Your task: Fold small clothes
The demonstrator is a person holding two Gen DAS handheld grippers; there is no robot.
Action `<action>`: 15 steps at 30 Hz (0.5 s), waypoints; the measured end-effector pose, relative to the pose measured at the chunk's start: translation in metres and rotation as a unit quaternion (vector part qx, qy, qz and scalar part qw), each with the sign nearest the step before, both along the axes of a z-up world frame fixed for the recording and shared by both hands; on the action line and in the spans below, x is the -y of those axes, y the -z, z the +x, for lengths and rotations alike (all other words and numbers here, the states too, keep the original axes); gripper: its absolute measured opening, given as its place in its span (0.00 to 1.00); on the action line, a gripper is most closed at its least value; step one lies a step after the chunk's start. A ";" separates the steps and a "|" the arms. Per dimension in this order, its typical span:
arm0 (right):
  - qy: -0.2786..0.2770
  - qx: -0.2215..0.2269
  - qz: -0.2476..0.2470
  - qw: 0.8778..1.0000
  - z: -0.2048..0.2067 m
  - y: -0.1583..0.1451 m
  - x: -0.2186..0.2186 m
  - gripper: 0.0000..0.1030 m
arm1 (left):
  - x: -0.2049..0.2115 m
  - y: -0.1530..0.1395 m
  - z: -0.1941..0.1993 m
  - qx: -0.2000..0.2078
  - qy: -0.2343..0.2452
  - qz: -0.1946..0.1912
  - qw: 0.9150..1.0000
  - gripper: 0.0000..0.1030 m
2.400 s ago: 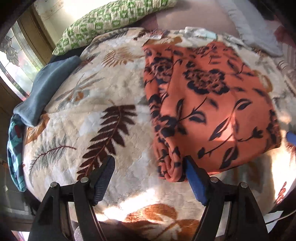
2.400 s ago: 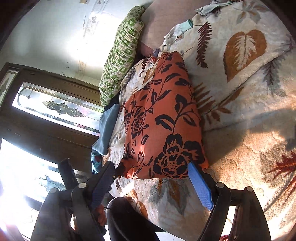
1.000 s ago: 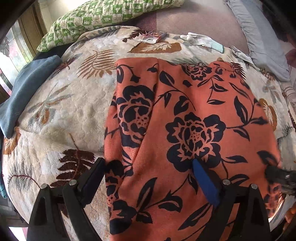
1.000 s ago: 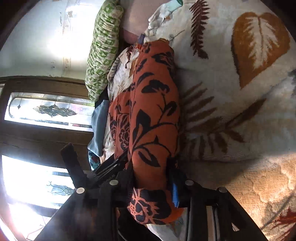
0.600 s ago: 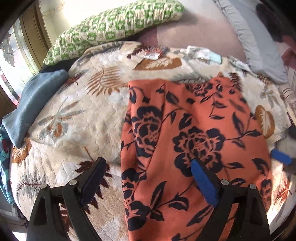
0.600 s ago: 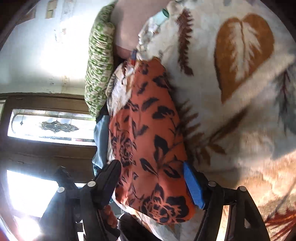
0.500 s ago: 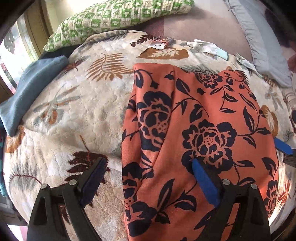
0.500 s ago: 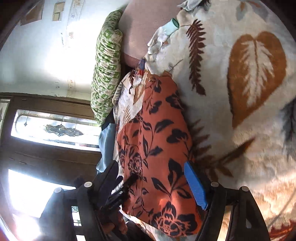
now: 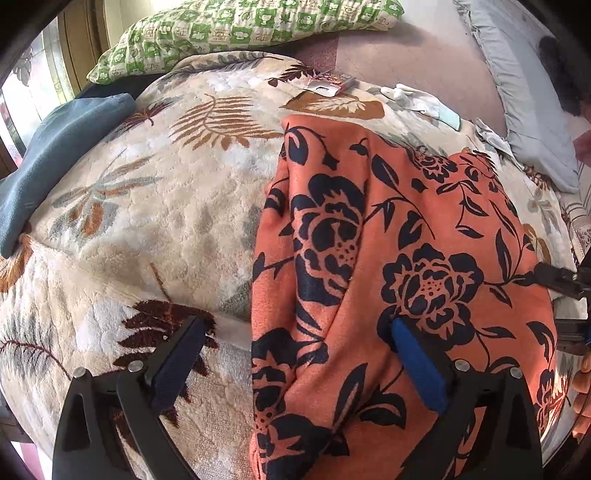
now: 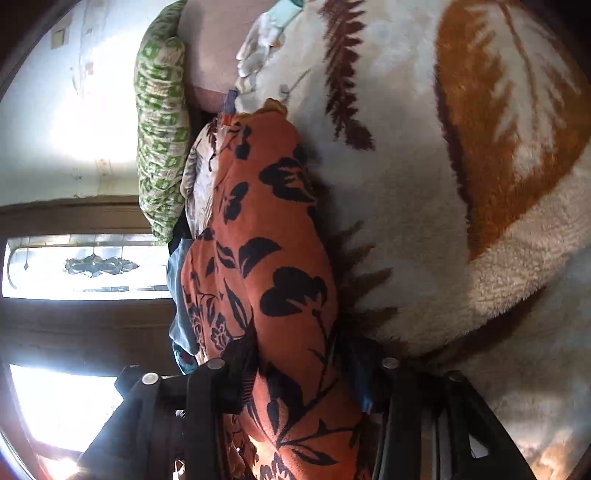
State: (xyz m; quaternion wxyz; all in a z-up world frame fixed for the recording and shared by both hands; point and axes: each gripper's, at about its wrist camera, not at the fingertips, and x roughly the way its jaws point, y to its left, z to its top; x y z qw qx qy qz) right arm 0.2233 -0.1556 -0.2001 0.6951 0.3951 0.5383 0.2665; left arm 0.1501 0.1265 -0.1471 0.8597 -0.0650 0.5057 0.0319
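Orange floral garment lies mid-frame on the bed's leaf-print blanket. Left gripper fingers opening wide, straddling its near-left edge, gripping nothing. Right gripper fingers closing on the cloth's right edge, probably for the next fold.

No legible text; small red packet print unreadable.

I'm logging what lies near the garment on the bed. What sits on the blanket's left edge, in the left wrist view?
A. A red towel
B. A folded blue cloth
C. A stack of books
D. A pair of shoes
B: a folded blue cloth lies on the leaf-patterned blanket, left of the orange floral garment and below the green checked pillow.
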 end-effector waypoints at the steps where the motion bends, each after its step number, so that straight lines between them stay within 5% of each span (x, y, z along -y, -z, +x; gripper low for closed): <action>1: -0.005 0.008 -0.004 1.000 0.000 -0.008 -0.001 0.65 | -0.001 0.001 0.000 0.000 -0.002 -0.004 1.000 0.99; 6: 0.049 0.049 0.002 0.998 0.019 -0.034 0.013 0.75 | -0.003 0.000 -0.001 0.001 -0.001 -0.007 1.000 0.99; 10: 0.028 0.037 -0.002 0.999 0.052 -0.020 -0.005 0.76 | -0.003 0.000 -0.003 0.002 -0.002 -0.009 1.000 0.99; 12: 0.024 0.016 -0.004 1.000 0.062 -0.005 -0.013 0.32 | -0.004 0.000 -0.003 0.004 -0.002 -0.009 1.000 0.99; 15: 0.036 0.073 -0.033 0.996 0.052 -0.028 -0.023 0.29 | -0.004 0.003 -0.002 0.004 -0.004 -0.014 1.000 1.00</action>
